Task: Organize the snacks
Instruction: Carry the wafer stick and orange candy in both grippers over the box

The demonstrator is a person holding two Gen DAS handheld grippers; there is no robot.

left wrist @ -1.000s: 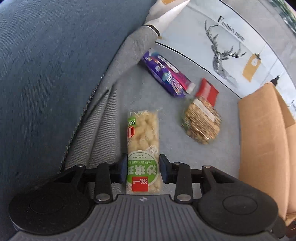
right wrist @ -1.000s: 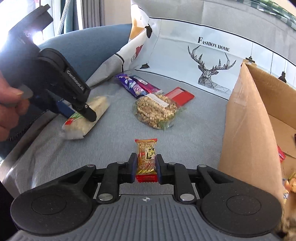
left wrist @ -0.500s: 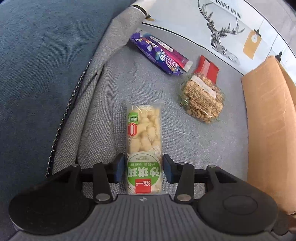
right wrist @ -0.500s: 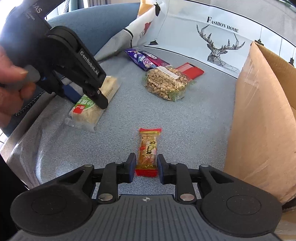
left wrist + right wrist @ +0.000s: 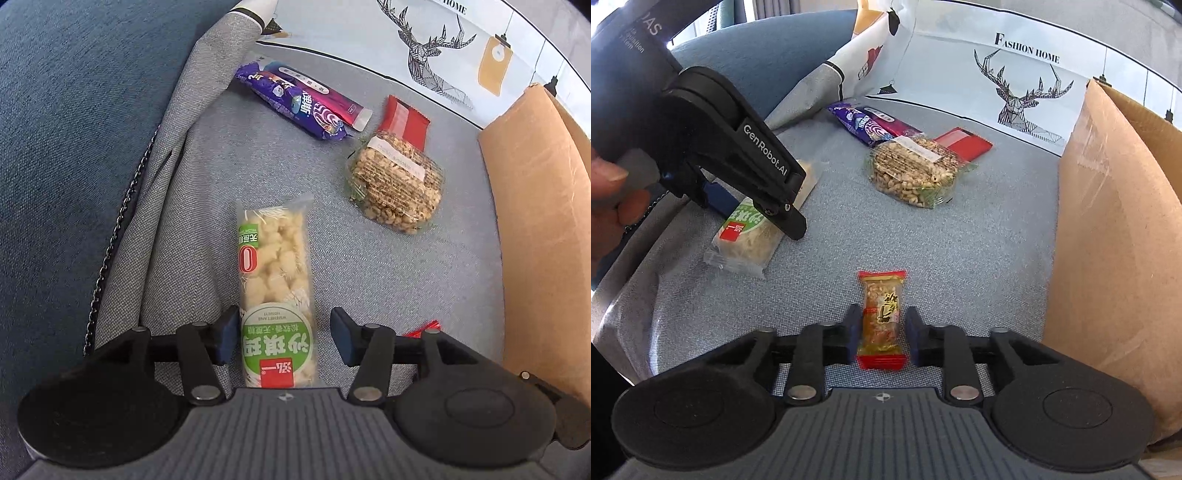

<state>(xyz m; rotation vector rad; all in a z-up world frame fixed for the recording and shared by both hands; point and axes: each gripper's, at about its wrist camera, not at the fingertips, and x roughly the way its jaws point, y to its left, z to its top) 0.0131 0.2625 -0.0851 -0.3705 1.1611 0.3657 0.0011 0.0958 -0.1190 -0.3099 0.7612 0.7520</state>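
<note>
A long clear pack of pale puffed snack with a green label (image 5: pixel 275 266) lies on the grey sofa seat (image 5: pixel 369 288). My left gripper (image 5: pixel 284 336) straddles the pack's near end; its jaws are opening, and a gap shows on the right side. In the right wrist view the same left gripper (image 5: pixel 753 218) stands over that pack (image 5: pixel 746 243), held by a hand. My right gripper (image 5: pixel 882 332) is closing on a small peanut bar in a red-edged wrapper (image 5: pixel 882 306), with the pads against both its sides.
Two purple snack packs (image 5: pixel 295 103), a red packet (image 5: pixel 406 118) and a clear bag of nut brittle (image 5: pixel 397 188) lie farther back. An open cardboard box (image 5: pixel 535 221) stands at the right. A deer-print cushion (image 5: pixel 424 48) lines the back and a blue armrest (image 5: pixel 74 147) the left.
The left gripper's jaws have spread away from the green-label pack, and the gripper has shifted over it. The right gripper's jaws eased off the peanut bar, then closed on it again.
</note>
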